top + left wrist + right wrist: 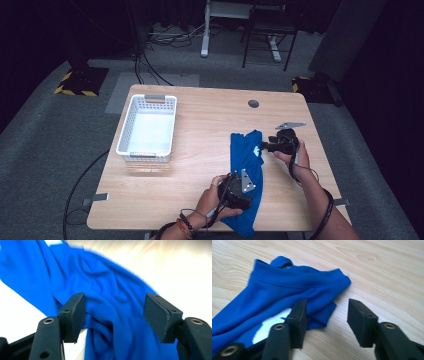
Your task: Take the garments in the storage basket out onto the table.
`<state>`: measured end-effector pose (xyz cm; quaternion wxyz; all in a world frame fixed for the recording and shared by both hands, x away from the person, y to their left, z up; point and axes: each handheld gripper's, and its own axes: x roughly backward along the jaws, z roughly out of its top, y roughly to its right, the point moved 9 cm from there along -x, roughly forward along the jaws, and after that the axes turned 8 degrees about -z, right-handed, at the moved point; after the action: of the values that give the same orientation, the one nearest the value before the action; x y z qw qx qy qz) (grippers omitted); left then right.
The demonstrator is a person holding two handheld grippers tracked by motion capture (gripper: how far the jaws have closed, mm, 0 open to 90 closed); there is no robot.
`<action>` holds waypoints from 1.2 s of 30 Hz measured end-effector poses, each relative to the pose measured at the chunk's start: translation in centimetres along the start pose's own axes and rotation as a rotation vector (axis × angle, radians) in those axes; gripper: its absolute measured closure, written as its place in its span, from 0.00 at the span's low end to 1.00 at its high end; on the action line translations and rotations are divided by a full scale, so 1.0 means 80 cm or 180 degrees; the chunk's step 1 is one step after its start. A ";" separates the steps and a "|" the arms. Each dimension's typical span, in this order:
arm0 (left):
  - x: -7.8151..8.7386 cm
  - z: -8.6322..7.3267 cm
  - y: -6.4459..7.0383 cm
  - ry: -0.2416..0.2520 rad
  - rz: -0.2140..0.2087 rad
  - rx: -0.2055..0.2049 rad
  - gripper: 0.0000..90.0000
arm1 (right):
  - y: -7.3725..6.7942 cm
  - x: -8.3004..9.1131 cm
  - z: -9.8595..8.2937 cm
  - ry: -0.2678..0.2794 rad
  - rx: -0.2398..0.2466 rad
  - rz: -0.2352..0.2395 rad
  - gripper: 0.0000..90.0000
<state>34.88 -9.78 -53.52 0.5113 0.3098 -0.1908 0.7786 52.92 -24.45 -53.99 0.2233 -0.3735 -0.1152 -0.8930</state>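
The shirt [247, 170] lay crumpled on the table's [200, 170] right half, its hem drooping off the near edge. I held my left gripper [113, 317] spread over its middle and my right gripper [325, 322] spread at its far corner, ready to pinch both ends.

A bright blue garment [247, 170] with a white printed patch [270, 326] lies crumpled in a long strip on the light wooden table [200, 200], running from mid-table toward the near edge, nearer the right edge than the left. Its lower end [244, 227] droops over the near edge, while the upper end, seen in the right gripper view, lies bunched and folded flat against the wood. The cloth is soft and heavily creased, with folds and ridges along its length in the left gripper view.
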 end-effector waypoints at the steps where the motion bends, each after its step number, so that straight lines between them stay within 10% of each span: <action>1: 0.000 0.000 0.000 0.0000 0.0000 0.0000 0.37 | 0.000 0.000 0.000 0.0000 0.0000 0.0000 0.54; 6: 0.021 -0.037 -0.018 -0.0168 -0.0107 -0.0023 0.38 | 0.000 -0.014 -0.002 -0.0009 -0.0292 0.0196 0.45; 11: 0.010 -0.060 -0.015 -0.0378 -0.0195 -0.0111 0.39 | -0.008 -0.026 0.006 -0.0030 -0.0256 0.0192 0.47; 16: 0.010 -0.063 -0.013 -0.0302 -0.0220 -0.0186 0.41 | -0.022 -0.038 0.008 -0.0103 -0.0139 0.0254 0.71; 21: 0.008 -0.068 -0.018 -0.0194 -0.0391 0.0072 0.41 | -0.035 -0.037 0.018 0.0036 0.0140 0.0218 0.93; 24: 0.008 -0.068 -0.019 -0.0156 -0.0392 0.0051 0.41 | -0.066 -0.018 0.037 0.0318 0.0858 -0.0040 0.94; 31: 0.007 -0.068 -0.018 -0.0112 -0.0383 0.0065 0.41 | -0.143 0.011 0.052 0.0543 0.1357 0.0135 0.93; 36: 0.007 -0.068 -0.018 -0.0112 -0.0383 0.0065 0.41 | -0.150 0.013 0.052 0.0551 0.1397 0.0154 0.93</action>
<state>34.50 -5.46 -57.12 0.5506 0.3397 -0.1728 0.7427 49.00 -12.79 -50.82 0.3295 -0.2406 -0.2781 -0.8696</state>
